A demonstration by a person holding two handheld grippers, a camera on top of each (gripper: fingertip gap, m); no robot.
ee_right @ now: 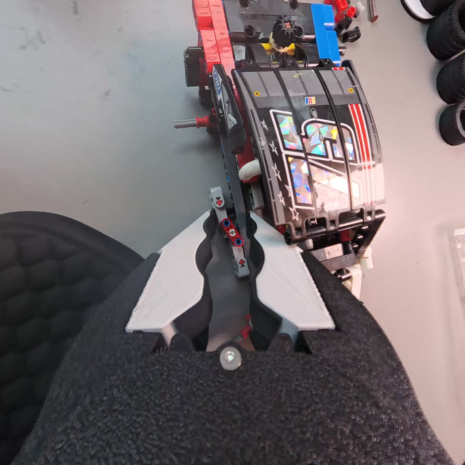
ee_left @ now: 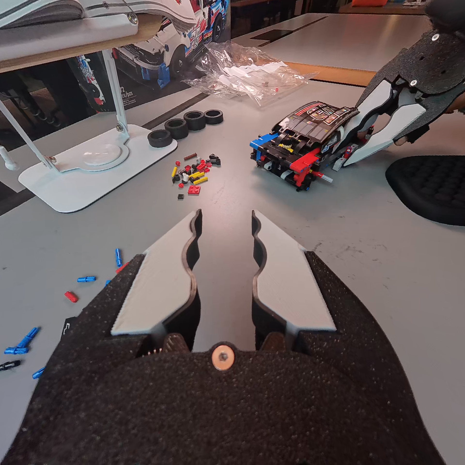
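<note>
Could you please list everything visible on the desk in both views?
Brick-built car: one, black with red and blue beams, wheel-less, right of centre.
Grey beam: one, on the car's side, between the right gripper's fingers.
Tyres: four, black, in a row by the stand.
Loose small parts: a pile, red, yellow and black, centre.
Pins: several, blue and red, scattered left.
Stand: one, white, left.
Plastic bag: one, clear, behind.
Box: one, dark, behind the stand.
Pad: one, black, right.
Left gripper: open, empty.
Right gripper: open around the beam.
</note>
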